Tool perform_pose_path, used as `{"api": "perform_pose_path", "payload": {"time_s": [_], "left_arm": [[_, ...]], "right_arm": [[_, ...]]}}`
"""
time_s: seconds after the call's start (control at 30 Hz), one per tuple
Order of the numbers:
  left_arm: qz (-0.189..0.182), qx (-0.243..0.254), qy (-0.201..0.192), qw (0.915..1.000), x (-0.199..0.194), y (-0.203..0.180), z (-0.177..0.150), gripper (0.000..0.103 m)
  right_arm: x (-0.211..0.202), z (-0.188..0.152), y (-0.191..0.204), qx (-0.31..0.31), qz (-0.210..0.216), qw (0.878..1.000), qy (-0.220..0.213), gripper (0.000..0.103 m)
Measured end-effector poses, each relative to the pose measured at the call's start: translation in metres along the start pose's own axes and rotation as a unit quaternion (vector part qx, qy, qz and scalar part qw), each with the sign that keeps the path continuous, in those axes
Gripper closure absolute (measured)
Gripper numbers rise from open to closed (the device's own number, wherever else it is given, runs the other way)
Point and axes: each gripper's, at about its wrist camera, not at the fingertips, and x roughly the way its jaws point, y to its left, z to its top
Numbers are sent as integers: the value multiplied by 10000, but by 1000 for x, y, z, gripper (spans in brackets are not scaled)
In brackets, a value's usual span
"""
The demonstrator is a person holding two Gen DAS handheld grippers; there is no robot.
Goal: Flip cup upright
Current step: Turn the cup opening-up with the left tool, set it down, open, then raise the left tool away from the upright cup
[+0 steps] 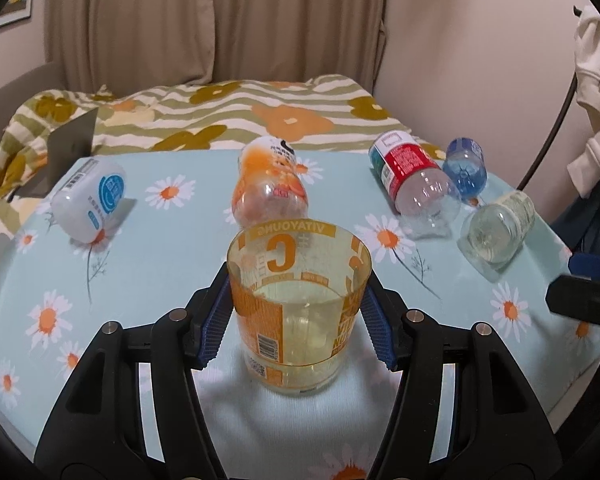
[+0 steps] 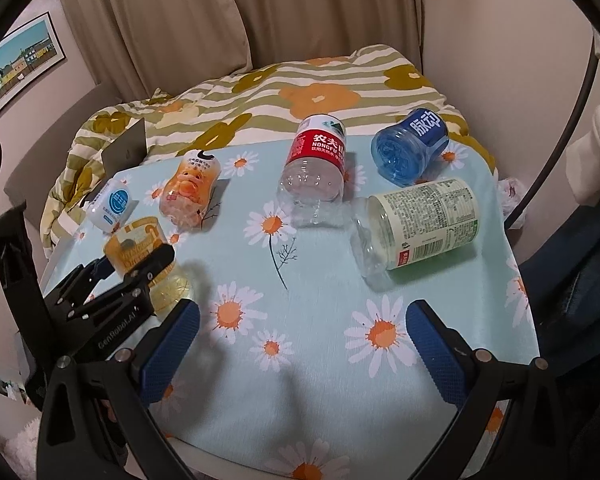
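A yellow-orange cut-bottle cup (image 1: 298,308) stands upright, mouth up, on the daisy-print tablecloth (image 1: 160,248). My left gripper (image 1: 296,316) has its blue pads on both sides of the cup and is shut on it. The cup also shows in the right wrist view (image 2: 148,260) at the left, with the left gripper (image 2: 132,276) around it. My right gripper (image 2: 302,344) is open and empty above the table's front. Part of it shows at the right edge of the left wrist view (image 1: 580,300).
Several cut-bottle cups lie on their sides: white-blue (image 2: 114,202), orange (image 2: 190,188), red-labelled (image 2: 316,164), blue (image 2: 412,148), green-labelled (image 2: 416,224). A striped floral blanket (image 2: 300,92) lies behind the table. The table edge runs at the right and front.
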Motion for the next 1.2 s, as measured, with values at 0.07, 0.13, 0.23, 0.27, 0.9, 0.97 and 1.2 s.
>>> {"api": "perform_pose_path", "payload": {"time_s": [0.07, 0.13, 0.23, 0.27, 0.9, 0.97, 1.2], "left_arm": [[6, 21, 68, 10000, -2, -1, -3, 39], [1, 33, 151, 9999, -4, -1, -5, 39], [0, 69, 265, 9996, -5, -1, -6, 39], [1, 77, 287, 9996, -5, -1, -6, 39], [248, 83, 477, 9985, -24, 1, 3, 0], [273, 85, 496, 9984, -30, 2, 6, 0], [459, 151, 669, 9966, -82, 10, 28, 0]], "right_arm": [[-2, -1, 1, 21, 13, 10000, -11, 0], [-4, -1, 2, 40, 27, 10000, -33, 0], [-6, -2, 3, 50, 41, 10000, -59, 0], [-7, -2, 4, 53, 49, 9999, -70, 0], [-20, -1, 16, -98, 28, 9997, -210, 0], [-24, 1, 20, -102, 53, 9997, -195, 0], [-57, 10, 41, -277, -70, 9989, -377, 0]]}}
